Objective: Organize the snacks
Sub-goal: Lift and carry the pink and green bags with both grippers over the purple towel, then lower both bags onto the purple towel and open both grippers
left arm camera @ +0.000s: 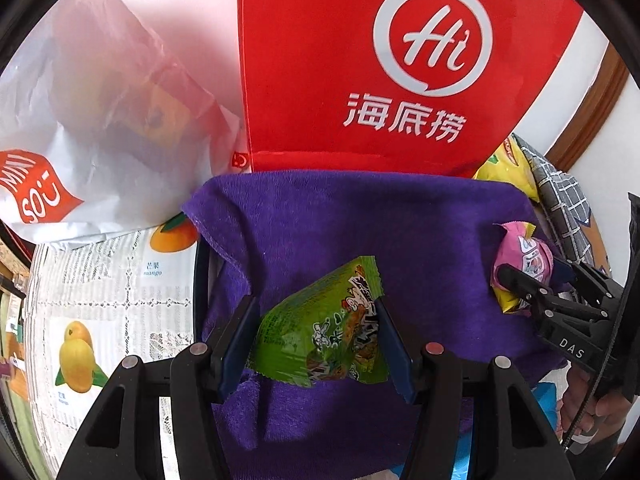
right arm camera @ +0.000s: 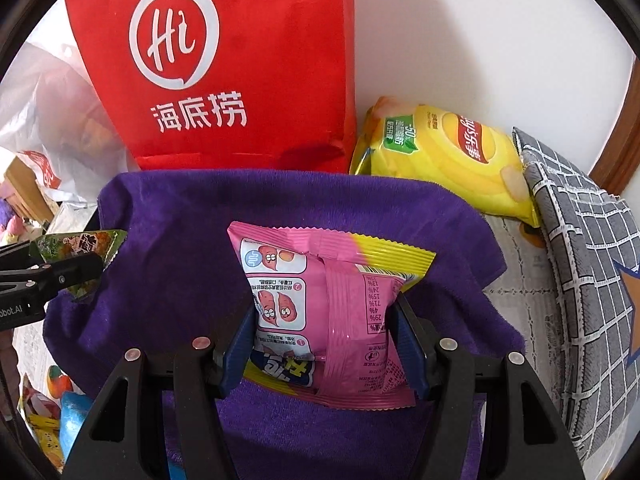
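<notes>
Left wrist view first: the biggest thing here is the red bag [left arm camera: 360, 60] with the white Hi logo, standing upright right behind the purple towel [left arm camera: 400, 220] that is draped over something I cannot make out. A white plastic bag [left arm camera: 100, 120] slumps to the left of it. Over on the right wrist view, a yellow chip bag [right arm camera: 448, 160] leans between the red bag and a grey checked cushion [right arm camera: 580, 260].

Both hands are loaded. The left gripper [left arm camera: 316, 328] has its fingers clamped on a green snack packet [left arm camera: 320, 332], held above the towel. The right gripper [right arm camera: 326, 332] has its fingers pressed in on a pink snack packet [right arm camera: 320, 304], also over the towel, with the 2 packets well apart.

What worries me, looking on: both packets are puffy, slick foil, and each is pinched only across its lower part. The green one sits tilted, so I'd guess a quick swing could let it twist out and drop. Squeezing harder could crush what's inside. The towel looks loose and rumpled, so anything set near its edge may slide off toward the patterned surface [left arm camera: 112, 280]. And with 2 grippers working over the same patch, they could knock into each other.
</notes>
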{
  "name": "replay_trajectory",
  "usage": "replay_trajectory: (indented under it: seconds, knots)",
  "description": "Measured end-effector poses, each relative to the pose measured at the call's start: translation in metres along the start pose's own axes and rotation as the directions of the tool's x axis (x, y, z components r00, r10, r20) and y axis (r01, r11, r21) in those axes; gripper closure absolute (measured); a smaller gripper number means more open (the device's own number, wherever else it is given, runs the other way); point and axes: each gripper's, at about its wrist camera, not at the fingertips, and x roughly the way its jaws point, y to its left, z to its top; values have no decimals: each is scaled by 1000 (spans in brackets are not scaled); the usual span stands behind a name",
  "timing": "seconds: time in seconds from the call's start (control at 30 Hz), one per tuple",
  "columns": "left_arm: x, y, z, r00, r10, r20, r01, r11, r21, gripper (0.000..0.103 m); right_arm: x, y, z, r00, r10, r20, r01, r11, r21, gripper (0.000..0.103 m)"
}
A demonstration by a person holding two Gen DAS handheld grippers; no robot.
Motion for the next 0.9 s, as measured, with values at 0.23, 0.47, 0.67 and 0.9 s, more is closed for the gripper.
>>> replay_trajectory:
  seconds: [0.23,0.47,0.67,0.9]
  knots:
    - [6,-2,0,1000,7,-23,-6,1000,4,46,1,-1,0,1000,2,-1,-2,1000,-3,40]
    - [14,-10,0,999,11,-37,-11,1000,11,46,2,2,1,1000,-4,-3,4,1000,-9,40]
    - [19,-13,-1,999,13,-45,-12,1000,13,46,2,5,1,1000,-10,-3,10,1000,-17,40]
    - [22,-18,-3,998,7,-59,-6,1000,24,46,0,10,1,1000,-12,-1,12,999,-37,35]
